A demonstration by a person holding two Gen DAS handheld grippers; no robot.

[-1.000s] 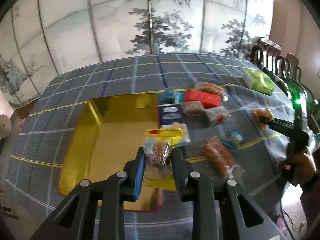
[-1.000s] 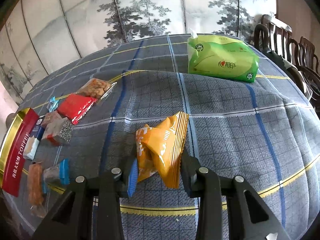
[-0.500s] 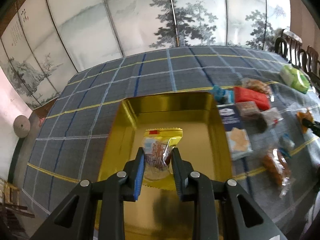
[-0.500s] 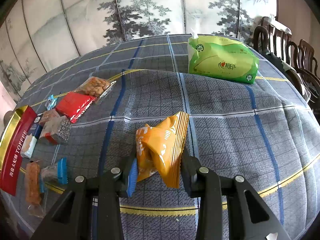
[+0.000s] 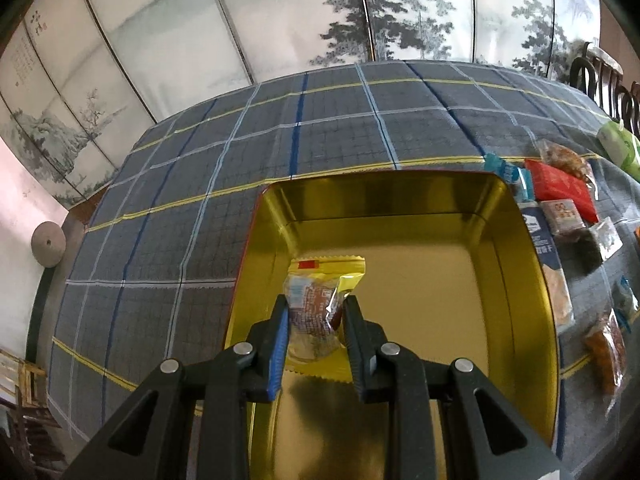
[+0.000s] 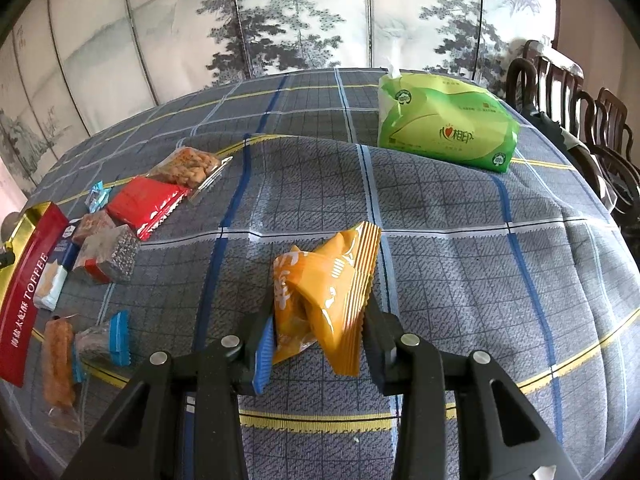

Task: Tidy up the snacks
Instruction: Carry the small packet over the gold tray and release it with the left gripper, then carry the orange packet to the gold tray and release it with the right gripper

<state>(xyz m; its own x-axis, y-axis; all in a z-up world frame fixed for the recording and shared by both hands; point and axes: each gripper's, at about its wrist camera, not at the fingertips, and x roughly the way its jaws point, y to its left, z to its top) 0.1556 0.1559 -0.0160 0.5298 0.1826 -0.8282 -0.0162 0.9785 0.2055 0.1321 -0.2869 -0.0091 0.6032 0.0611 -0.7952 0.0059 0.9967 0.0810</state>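
Observation:
My left gripper (image 5: 314,312) is shut on a yellow-edged snack packet (image 5: 320,300) and holds it over the left part of the open gold tin (image 5: 516,280). My right gripper (image 6: 318,320) is shut on a crumpled orange snack packet (image 6: 324,288) just above the plaid tablecloth. The tin's red TOFFEE side (image 6: 24,292) shows at the far left of the right wrist view. Several loose snacks lie beside the tin: a red packet (image 6: 146,204), a clear pack of orange pieces (image 6: 186,166) and a dark seed bar (image 6: 112,256).
A green tissue pack (image 6: 444,130) lies at the back right of the table. Dark wooden chairs (image 6: 580,104) stand past the right edge. A painted folding screen (image 5: 280,20) stands behind the table. More snacks (image 5: 560,208) line the tin's right side.
My left gripper has carried its packet leftward from the tin's right edge to over the tin's inside. My right gripper and its orange packet have stayed put.

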